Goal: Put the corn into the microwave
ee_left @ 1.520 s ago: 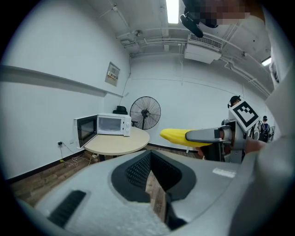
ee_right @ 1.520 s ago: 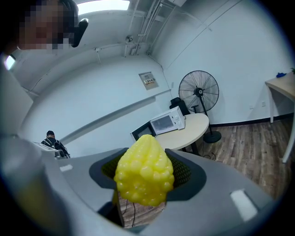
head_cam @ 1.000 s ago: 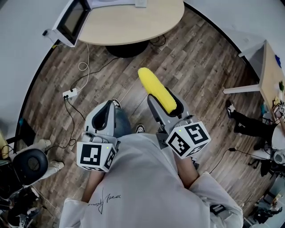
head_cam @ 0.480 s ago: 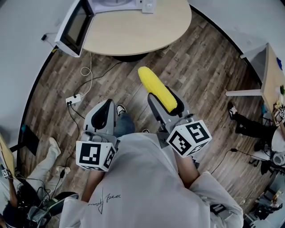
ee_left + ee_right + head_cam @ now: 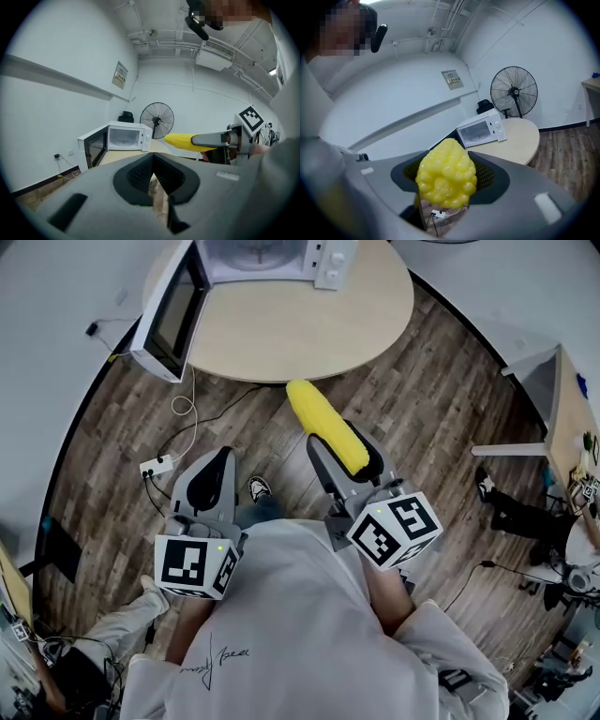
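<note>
While the long yellow corn cob (image 5: pixel 328 432) rides clamped between the jaws of the right hand-held gripper (image 5: pixel 345 448), out over the wooden plank floor (image 5: pixel 422 427) and short of the round pale-wood table (image 5: pixel 309 329), the step in hand looks like the carry toward the white box-shaped microwave (image 5: pixel 272 259) that stands on the table's far side. The right gripper view shows the cob's blunt end (image 5: pixel 446 173) filling the gap between the pads, with most of its length sticking out ahead. It would be best to lead tip-first, keep the cob about level, and hold the squeeze firm but not crushing. The microwave's dark-windowed door (image 5: pixel 173 320) stands swung open to the left, past the table's edge, so a straight approach to the front of the cavity, well clear of that door, seems safest. The left hand-held gripper (image 5: pixel 222 457) has its jaw tips together on nothing, so it is free to steady the door if needed. A white power strip (image 5: pixel 155 466) and its cables lie on the floor to the left, worth stepping around. No brand can be read on the microwave. The small wall notice (image 5: pixel 121 75) and the cursive print on the person's shirt (image 5: pixel 220 657) are too small to read.
</note>
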{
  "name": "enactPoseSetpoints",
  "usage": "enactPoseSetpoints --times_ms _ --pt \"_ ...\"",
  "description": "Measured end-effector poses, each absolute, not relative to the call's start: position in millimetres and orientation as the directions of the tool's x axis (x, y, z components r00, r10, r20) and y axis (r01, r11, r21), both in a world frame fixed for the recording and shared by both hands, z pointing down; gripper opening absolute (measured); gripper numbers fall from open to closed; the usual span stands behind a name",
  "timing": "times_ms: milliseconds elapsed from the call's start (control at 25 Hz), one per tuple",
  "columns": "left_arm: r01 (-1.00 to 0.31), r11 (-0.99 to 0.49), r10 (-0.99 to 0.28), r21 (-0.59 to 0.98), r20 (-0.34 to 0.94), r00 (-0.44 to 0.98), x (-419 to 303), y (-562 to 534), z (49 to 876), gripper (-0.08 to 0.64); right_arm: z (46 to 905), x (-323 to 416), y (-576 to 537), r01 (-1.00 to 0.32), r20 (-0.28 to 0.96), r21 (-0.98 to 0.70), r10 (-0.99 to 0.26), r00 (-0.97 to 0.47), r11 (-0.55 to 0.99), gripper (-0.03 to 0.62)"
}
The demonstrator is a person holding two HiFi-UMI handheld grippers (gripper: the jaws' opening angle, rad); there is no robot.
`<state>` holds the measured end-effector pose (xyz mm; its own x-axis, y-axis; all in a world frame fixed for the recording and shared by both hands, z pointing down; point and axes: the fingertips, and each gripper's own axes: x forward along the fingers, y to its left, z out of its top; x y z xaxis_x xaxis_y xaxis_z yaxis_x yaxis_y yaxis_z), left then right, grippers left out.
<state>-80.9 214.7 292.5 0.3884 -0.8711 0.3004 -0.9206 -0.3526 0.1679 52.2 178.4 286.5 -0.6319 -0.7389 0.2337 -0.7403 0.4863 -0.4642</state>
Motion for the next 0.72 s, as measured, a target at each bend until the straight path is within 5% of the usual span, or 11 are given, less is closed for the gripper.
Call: enactPoseSetpoints --times_ms 720 --pt "-0.884 -0.399 -0.839 0.245 0.293 0.460 -129 176 311 -0.008 272 -10 139 -0.782 0.228 -0.376 -0.768 -0.598 0.497 0.258"
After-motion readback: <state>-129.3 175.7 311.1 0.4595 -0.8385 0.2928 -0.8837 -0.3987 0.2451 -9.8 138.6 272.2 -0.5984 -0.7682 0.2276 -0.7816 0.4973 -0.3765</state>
